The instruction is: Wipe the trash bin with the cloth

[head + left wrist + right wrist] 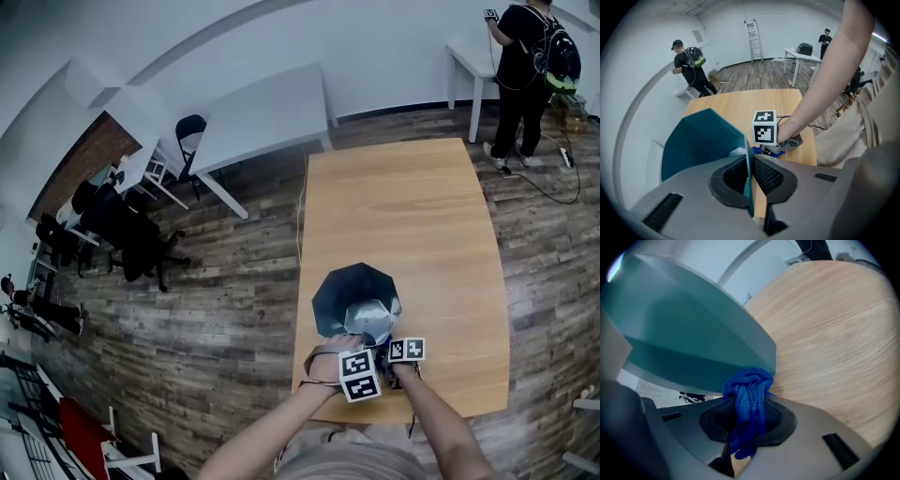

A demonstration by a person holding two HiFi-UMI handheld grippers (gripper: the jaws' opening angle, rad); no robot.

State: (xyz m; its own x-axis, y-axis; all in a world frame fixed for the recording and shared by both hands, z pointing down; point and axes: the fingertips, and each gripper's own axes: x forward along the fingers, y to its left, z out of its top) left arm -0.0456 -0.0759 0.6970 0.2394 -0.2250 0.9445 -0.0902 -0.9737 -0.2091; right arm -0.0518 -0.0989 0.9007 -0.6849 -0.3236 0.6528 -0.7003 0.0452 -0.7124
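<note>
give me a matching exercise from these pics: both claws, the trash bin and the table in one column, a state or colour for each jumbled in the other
Column one
1. left claw
2. right claw
3. trash bin
4. table

Column two
a. shut on the bunched blue cloth
b. light wood, with the bin on it
c. shut on the bin's thin wall
d. teal, with an open top

Pairs: 1-c, 2-a, 3-d, 4-b
</note>
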